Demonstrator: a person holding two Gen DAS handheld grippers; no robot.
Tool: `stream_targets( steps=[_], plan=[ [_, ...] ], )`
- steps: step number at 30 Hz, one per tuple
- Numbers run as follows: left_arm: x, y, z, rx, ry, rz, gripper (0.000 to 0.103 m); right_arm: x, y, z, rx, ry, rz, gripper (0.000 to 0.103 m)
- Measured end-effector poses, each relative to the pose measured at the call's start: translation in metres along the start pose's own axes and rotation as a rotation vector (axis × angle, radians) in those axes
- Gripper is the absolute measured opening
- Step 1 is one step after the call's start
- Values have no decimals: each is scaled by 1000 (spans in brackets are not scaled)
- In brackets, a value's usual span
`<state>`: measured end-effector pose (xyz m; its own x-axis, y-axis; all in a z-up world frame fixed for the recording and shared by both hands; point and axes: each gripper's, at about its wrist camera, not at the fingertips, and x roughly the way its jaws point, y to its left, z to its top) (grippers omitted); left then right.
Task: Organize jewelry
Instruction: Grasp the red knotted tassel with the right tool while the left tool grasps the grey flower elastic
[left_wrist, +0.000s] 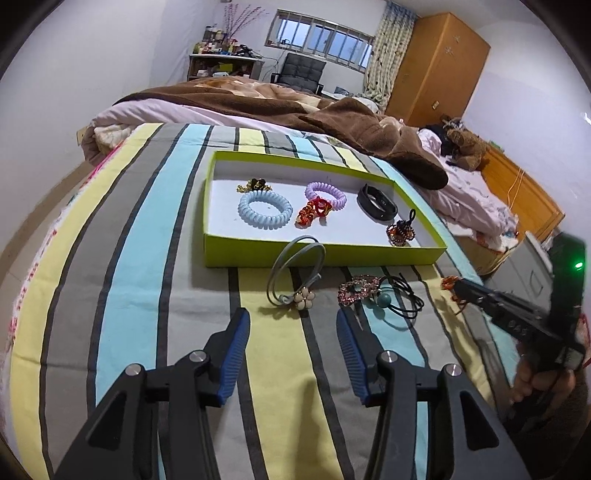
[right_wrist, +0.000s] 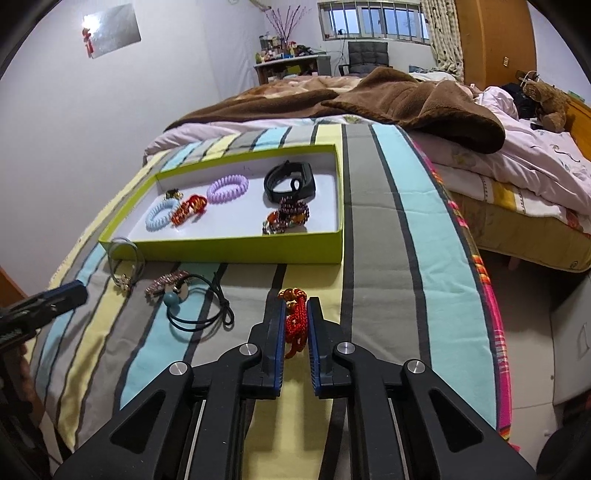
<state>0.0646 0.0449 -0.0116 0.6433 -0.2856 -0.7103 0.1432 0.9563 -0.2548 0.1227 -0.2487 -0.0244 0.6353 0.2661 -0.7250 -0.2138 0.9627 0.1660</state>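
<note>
A green tray (left_wrist: 325, 254) (right_wrist: 236, 251) on the striped bedspread holds a blue coil tie (left_wrist: 264, 209), a purple coil tie (left_wrist: 325, 193), a red bracelet (left_wrist: 313, 210), a black band (left_wrist: 376, 202) and a beaded piece (left_wrist: 400, 230). In front of it lie a grey flower hair tie (left_wrist: 295, 275), a pink rhinestone clip (left_wrist: 356, 290) and a black tie with a teal bead (left_wrist: 384, 301). My left gripper (left_wrist: 293, 321) is open just before the flower tie. My right gripper (right_wrist: 296, 301) is shut on a red and orange braided bracelet (right_wrist: 295, 325).
A brown blanket (left_wrist: 332, 118) lies behind the tray. A second bed with a teddy bear (left_wrist: 465, 144) stands at the right, across a floor gap. A wardrobe (left_wrist: 439, 66) and a desk stand at the back wall.
</note>
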Motion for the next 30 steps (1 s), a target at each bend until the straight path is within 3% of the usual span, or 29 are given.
stream_targets(
  steps=[13, 22, 26, 30],
  plan=[
    [38, -12, 9, 86, 77, 63, 52, -9, 0, 1, 9, -23, 45, 11],
    [43, -16, 10, 107, 65, 80, 52, -7, -1, 2, 10, -22, 54, 11],
    [43, -18, 10, 125, 62, 101, 33, -6, -1, 3, 11, -20, 57, 11],
    [43, -18, 10, 127, 63, 93, 23, -4, 0, 3, 12, -19, 59, 11]
  ],
)
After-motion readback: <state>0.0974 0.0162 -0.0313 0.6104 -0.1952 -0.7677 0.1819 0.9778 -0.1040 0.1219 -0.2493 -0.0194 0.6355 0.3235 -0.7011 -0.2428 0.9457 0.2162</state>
